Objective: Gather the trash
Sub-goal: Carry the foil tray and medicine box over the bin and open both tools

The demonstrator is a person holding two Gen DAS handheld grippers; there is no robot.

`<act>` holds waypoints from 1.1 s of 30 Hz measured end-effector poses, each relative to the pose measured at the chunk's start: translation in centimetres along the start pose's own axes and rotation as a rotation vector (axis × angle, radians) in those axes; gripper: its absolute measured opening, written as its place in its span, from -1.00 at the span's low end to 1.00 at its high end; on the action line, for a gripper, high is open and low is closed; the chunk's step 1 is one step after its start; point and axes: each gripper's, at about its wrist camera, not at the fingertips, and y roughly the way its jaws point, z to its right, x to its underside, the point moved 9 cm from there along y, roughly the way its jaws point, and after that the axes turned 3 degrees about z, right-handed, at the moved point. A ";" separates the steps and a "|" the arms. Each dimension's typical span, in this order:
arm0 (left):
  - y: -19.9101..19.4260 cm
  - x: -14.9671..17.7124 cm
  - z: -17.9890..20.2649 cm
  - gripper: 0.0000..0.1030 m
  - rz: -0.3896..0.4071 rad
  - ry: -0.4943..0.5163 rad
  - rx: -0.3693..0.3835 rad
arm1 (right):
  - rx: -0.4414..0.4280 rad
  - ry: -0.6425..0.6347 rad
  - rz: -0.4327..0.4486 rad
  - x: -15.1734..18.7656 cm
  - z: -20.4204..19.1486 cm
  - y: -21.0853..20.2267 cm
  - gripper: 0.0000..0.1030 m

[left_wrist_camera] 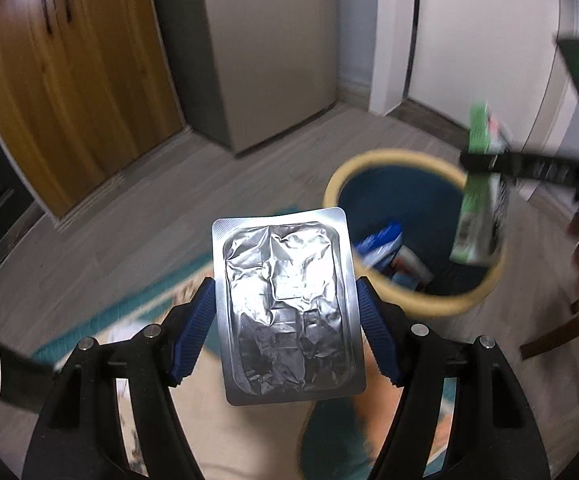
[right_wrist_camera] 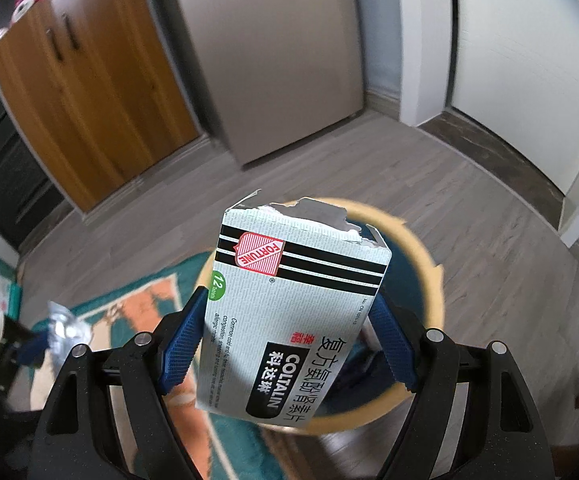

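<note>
We are carrying two bits of trash to the bin. Our left tool [left_wrist_camera: 285, 312] pinches a flat silver pill sheet [left_wrist_camera: 287, 308] by its two long sides, with the blue pads [left_wrist_camera: 193, 320] pressed on its edges. The sheet is up in the air over the rug [left_wrist_camera: 137, 308], just beside the bin [left_wrist_camera: 405, 292] but not over its hole yet.

Our right tool [right_wrist_camera: 289, 328] pinches a torn medicine box [right_wrist_camera: 293, 320] by its sides. In the right view the box hangs over the bin [right_wrist_camera: 429, 280]. In the left view that same box [left_wrist_camera: 481, 200] is over the far rim.

The bin is blue inside with a tan rim, and it stands on the wood floor [left_wrist_camera: 217, 184]. Some other trash [left_wrist_camera: 385, 248] lies at the bottom.

We think the step now is bringing the trash over the bin. The box looks ready to drop, so the right tool only needs to spread its pads. The left tool should first slide the sheet over the hole, then let go. The sheet is light and flat, so it may drift and miss if we let go too far out.
</note>
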 end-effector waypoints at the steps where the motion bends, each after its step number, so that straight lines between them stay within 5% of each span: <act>1: 0.0 -0.7 0.3 0.33 0.007 -0.002 0.012 | 0.007 0.009 0.004 -0.2 0.6 0.0 0.54; 8: 1.6 -4.0 3.8 0.33 0.044 0.052 0.068 | 0.045 0.064 -0.015 0.1 4.5 1.3 0.54; 17: 7.3 -1.7 8.7 0.34 -0.023 0.138 0.111 | 0.065 0.173 -0.058 1.1 8.5 2.7 0.54; 27: 10.8 -1.3 11.2 0.35 -0.026 0.214 0.120 | 0.064 0.189 -0.057 1.3 8.7 3.0 0.54; 33: 11.0 -1.2 10.2 0.59 -0.026 0.183 0.117 | 0.072 0.160 -0.053 1.4 8.0 3.3 0.54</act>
